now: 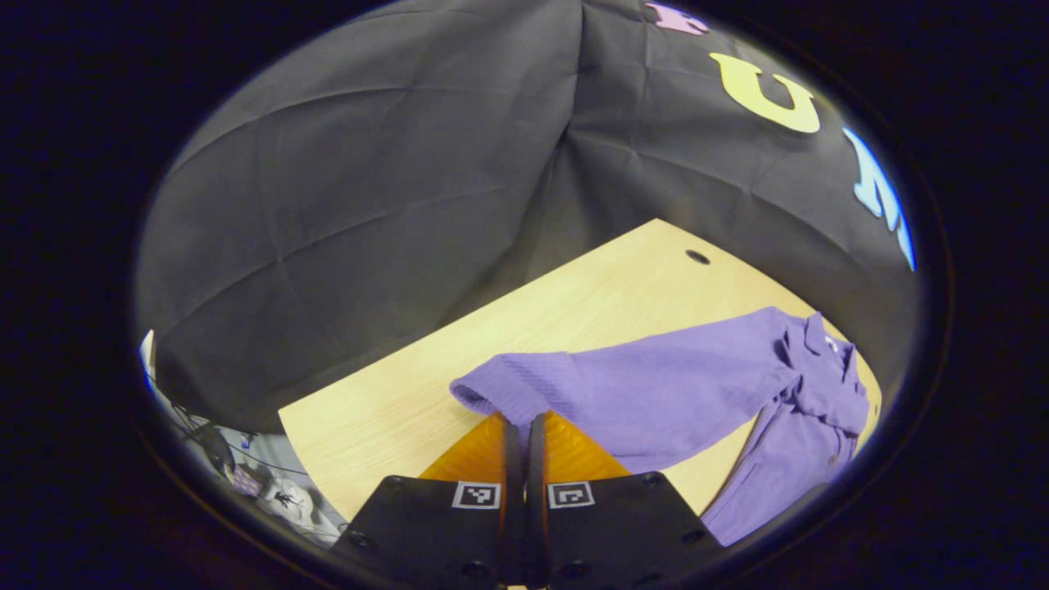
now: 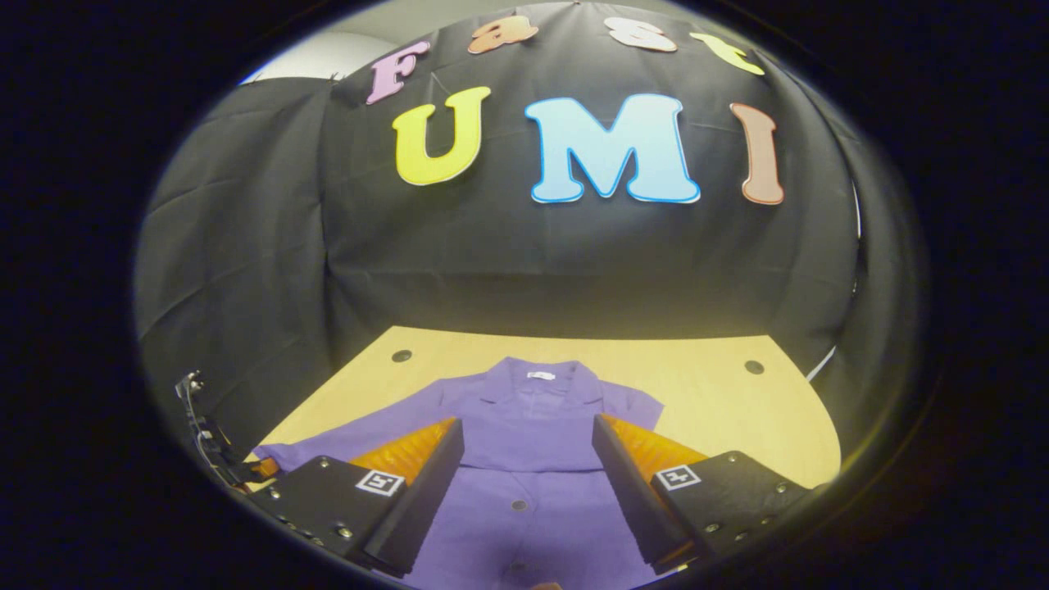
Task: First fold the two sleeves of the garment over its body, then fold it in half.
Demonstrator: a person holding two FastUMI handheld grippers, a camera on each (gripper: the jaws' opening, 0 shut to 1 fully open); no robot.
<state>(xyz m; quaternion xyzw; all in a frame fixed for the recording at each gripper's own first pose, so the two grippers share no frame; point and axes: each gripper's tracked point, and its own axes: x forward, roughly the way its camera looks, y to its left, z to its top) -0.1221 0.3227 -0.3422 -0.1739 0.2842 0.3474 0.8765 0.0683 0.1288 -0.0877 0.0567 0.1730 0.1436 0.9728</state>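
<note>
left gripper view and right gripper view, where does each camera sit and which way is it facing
Left gripper view: rides the left gripper, looking along its closed fingers at the shirt's sleeve on the table.
Right gripper view: rides the right gripper, facing the booth wall over the shirt's body and collar; its fingers stand wide apart.
Shared: the shirt and the table.

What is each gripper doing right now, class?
Left gripper: shut on the purple sleeve.
Right gripper: open, above the garment, holding nothing.
</note>
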